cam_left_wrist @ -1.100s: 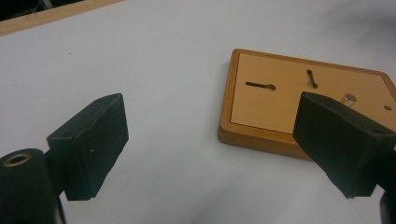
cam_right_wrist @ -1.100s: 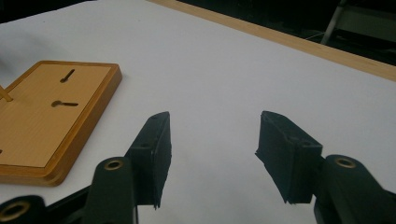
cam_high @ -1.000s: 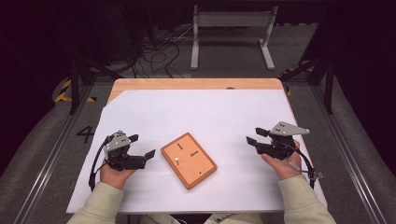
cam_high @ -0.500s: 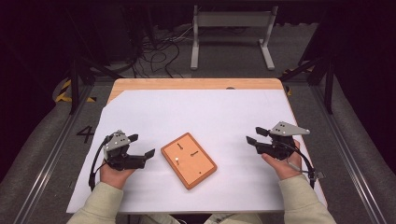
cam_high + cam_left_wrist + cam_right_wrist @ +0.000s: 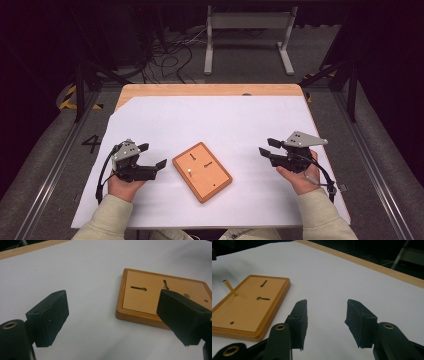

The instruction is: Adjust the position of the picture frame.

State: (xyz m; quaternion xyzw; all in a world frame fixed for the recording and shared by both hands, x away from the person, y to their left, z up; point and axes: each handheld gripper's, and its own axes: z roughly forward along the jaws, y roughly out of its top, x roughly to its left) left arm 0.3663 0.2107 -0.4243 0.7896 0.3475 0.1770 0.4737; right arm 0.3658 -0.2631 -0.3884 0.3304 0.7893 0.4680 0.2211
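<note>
A flat orange wooden board [image 5: 202, 172] lies slanted on the white sheet between my two grippers. It has two dark keyhole slots [image 5: 208, 164] and a small pale peg [image 5: 190, 172] standing in it. The peg [image 5: 230, 287] leans in the right gripper view. My left gripper [image 5: 153, 155] rests left of the board, open and empty, with the board [image 5: 150, 295] ahead of its right jaw. My right gripper [image 5: 267, 146] sits apart from the board at the right, open. Its jaws have just been closing, with nothing between them [image 5: 328, 322].
The white sheet [image 5: 225, 120] covers most of a wooden table [image 5: 210, 90]. Beyond the table stand a metal frame [image 5: 247, 22] and loose cables [image 5: 170, 55] on the floor. A person's hands and pale sleeves [image 5: 107, 220] come in from the near edge.
</note>
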